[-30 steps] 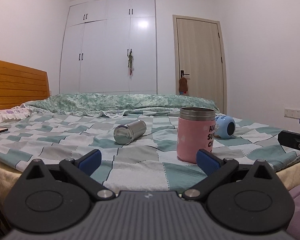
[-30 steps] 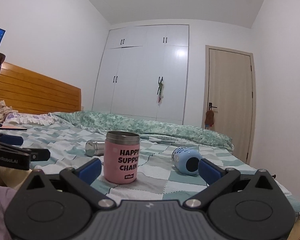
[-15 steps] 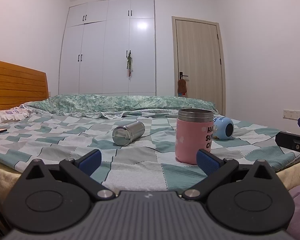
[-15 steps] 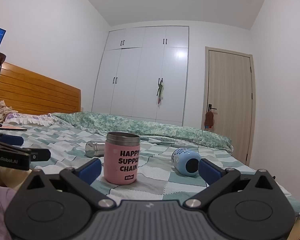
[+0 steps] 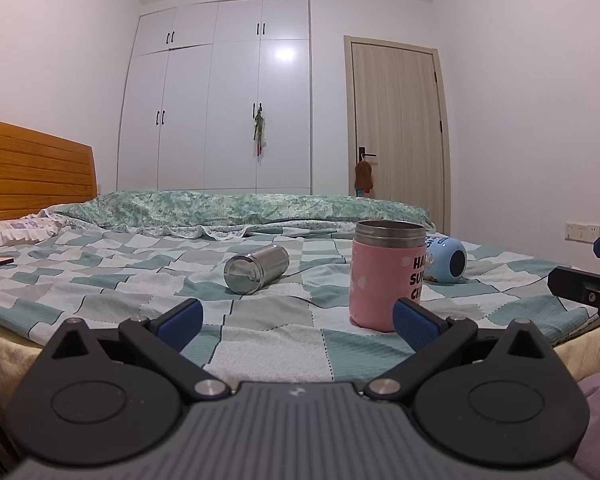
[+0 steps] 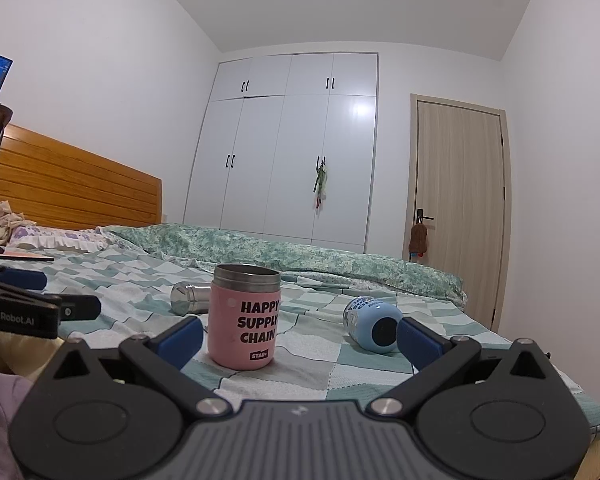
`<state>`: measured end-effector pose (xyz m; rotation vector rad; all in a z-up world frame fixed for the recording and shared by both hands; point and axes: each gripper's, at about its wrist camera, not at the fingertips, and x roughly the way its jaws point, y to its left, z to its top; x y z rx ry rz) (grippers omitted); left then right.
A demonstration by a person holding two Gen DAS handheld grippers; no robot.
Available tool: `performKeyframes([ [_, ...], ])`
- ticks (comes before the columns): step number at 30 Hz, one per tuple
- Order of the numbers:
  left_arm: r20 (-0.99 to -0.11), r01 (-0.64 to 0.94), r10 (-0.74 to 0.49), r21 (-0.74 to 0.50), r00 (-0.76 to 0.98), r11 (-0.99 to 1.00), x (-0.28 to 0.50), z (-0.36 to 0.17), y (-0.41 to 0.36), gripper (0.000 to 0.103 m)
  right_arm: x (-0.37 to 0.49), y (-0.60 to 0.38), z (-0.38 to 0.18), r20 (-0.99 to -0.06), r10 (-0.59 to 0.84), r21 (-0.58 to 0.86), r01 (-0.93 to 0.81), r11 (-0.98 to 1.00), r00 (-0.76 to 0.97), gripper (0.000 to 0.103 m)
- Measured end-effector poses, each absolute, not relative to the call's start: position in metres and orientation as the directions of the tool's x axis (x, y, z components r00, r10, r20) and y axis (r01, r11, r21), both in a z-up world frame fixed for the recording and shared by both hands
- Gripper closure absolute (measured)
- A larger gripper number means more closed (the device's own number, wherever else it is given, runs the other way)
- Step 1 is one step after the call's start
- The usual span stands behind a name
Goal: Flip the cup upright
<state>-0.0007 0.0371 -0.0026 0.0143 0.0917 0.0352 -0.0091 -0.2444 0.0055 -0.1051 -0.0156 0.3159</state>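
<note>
Little has changed over the last second: both views have drifted slightly, and the three cups on the bed (image 5: 260,344) sit just as they did. Your left hand-held gripper (image 5: 298,320) and right hand-held gripper (image 6: 300,336) are both spread wide with nothing between the blue pads, short of the cups.

The pink cup (image 6: 244,318), matte-sleeved with a steel rim, stands upright, mouth up. The smooth steel cup (image 5: 257,268) and the rounded, glossy blue cup (image 6: 372,328) lie on their sides, so at least these two would still need righting. The checkered cover is soft and wrinkled, poor footing for a narrow base.
</note>
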Motion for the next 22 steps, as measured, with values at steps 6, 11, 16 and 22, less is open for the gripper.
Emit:
performKeyframes([
  [6,-0.089,-0.035,0.036,0.016,0.995,0.999,-0.0009,-0.0023,0.0367,0.000,-0.0091,-0.2443,0.0054,-0.002,0.311,-0.106,-0.309,0.945,0.951,0.000],
  [11,-0.087,-0.034,0.035,0.016,0.996,0.999,-0.0011,-0.0015,0.0362,0.000,-0.0092,-0.2443,0.0054,-0.001,0.311,-0.106,-0.309,0.945,0.950,0.000],
  [16,-0.091,-0.025,0.026,0.010,0.995,1.000,-0.0013,0.0001,0.0366,0.000,-0.0090,-0.2444,0.0056,-0.002,0.311,-0.107,-0.309,0.945,0.950,0.000],
  [22,-0.092,-0.026,0.025,-0.012,0.995,1.000,-0.0021,-0.0001,0.0403,0.000,-0.0088,-0.2442,0.0055,-0.003,0.311,-0.108,-0.309,0.945,0.950,0.000],
])
